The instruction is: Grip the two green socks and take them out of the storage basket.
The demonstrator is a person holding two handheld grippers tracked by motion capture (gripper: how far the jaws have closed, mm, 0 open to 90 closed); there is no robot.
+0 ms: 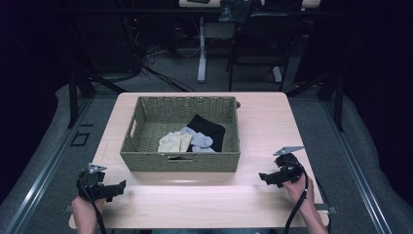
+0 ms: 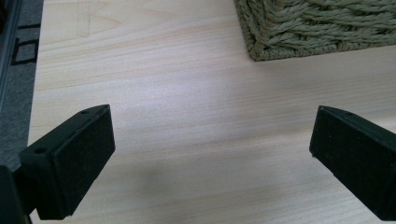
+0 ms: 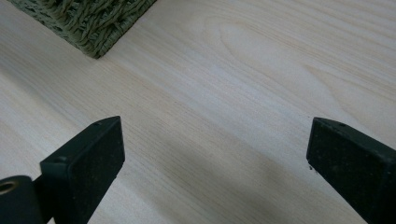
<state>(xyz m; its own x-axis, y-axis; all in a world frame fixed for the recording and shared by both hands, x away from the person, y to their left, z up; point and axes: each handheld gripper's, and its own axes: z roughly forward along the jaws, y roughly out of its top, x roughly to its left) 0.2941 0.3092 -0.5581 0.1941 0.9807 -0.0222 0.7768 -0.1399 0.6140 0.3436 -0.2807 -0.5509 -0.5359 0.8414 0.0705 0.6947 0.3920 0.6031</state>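
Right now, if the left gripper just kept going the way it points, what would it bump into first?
Probably the woven basket: the left gripper, jaws open and empty, faces bare table with the basket's near corner ahead, slightly off to one side.

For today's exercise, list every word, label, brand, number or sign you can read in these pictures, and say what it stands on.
None: no readable text in any view.
The woven basket, the socks and dark cloth in it, the wooden table and both grippers, left and right, bear no lettering.
The clutter beyond the table is too dark and small to read.
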